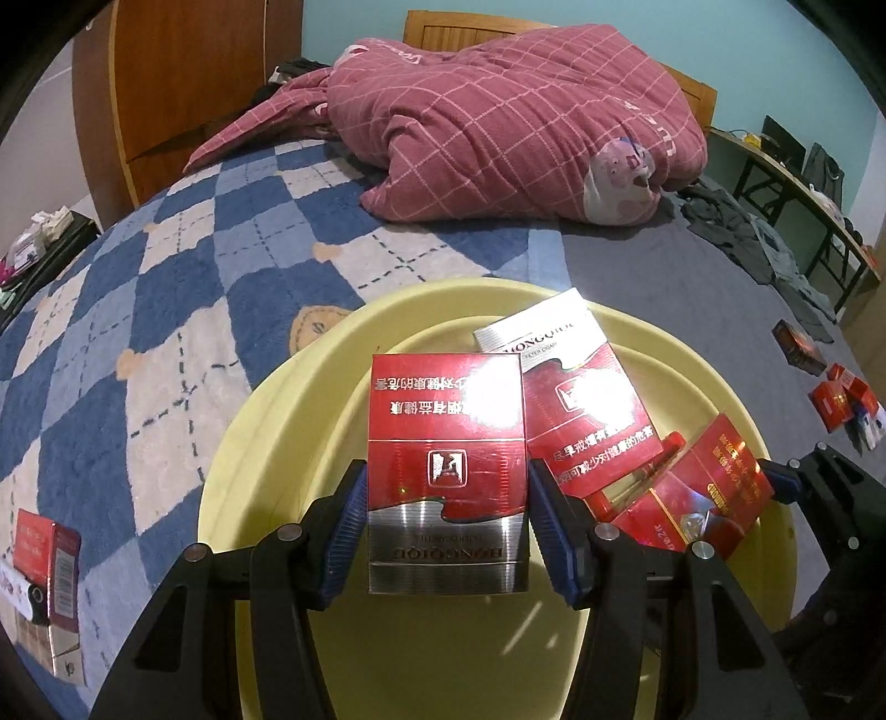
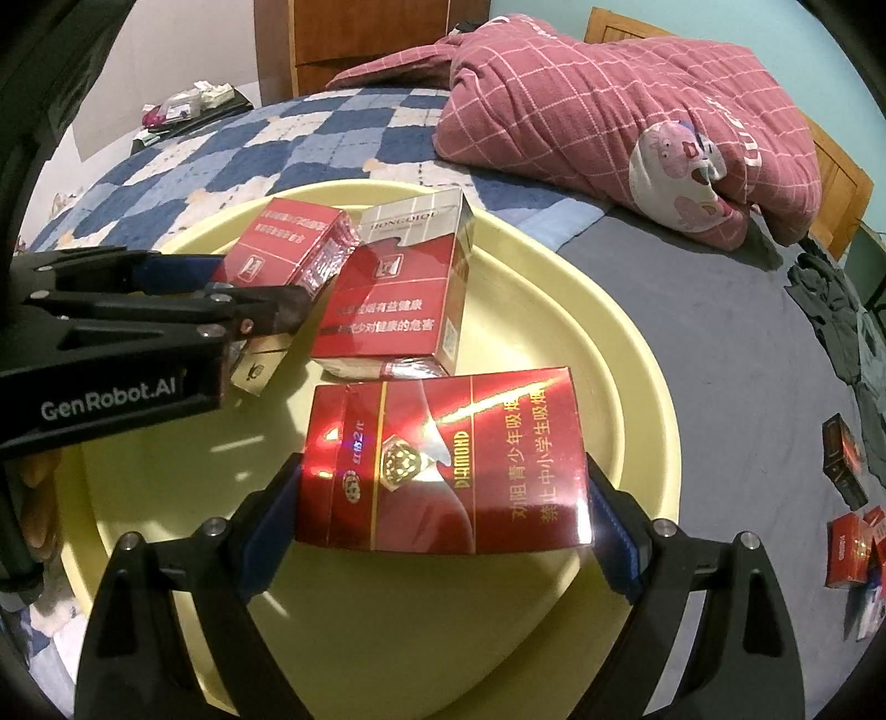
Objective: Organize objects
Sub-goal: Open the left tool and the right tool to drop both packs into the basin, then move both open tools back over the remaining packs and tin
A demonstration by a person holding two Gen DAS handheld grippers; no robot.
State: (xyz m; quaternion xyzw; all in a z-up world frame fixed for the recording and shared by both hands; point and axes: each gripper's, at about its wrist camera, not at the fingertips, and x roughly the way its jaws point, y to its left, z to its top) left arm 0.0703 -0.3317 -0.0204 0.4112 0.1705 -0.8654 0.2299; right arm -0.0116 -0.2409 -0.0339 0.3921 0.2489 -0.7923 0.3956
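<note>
nearest of all, the left gripper [image 1: 447,515] is clenched on a red and silver hongqiqu pack [image 1: 446,471], its blue pads [image 1: 346,526] pressing both long sides, and the pack hangs over the near part of the yellow basin [image 1: 266,443]. beside it, toward the basin's right side, the right gripper [image 2: 443,507] grasps a red diamond pack [image 2: 443,471] across its width, one pad against each short edge, with the pack tilted above the basin floor. just beyond both held packs, a second hongqiqu pack [image 2: 398,299] lies inside the basin, propped at a slant near its middle, silver end toward the far rim. from the right wrist view the left gripper reaches in from the basin's left side, and its pack [image 2: 288,249] sits close against that slanted one; whether they touch i cannot tell. outside the basin to the left, another red pack [image 1: 47,559] stands on the blue checked blanket [image 1: 166,288]. outside it to the right, a dark box [image 2: 844,459] and a few small red boxes [image 2: 847,545] lie on the grey sheet [image 2: 720,332], well apart from the basin. beyond the basin's far rim, a bundled pink checked quilt [image 1: 526,122] with a cartoon print is heaped on the bed, and past that stand a wooden headboard [image 2: 626,25] and a wardrobe [image 1: 194,72].
</note>
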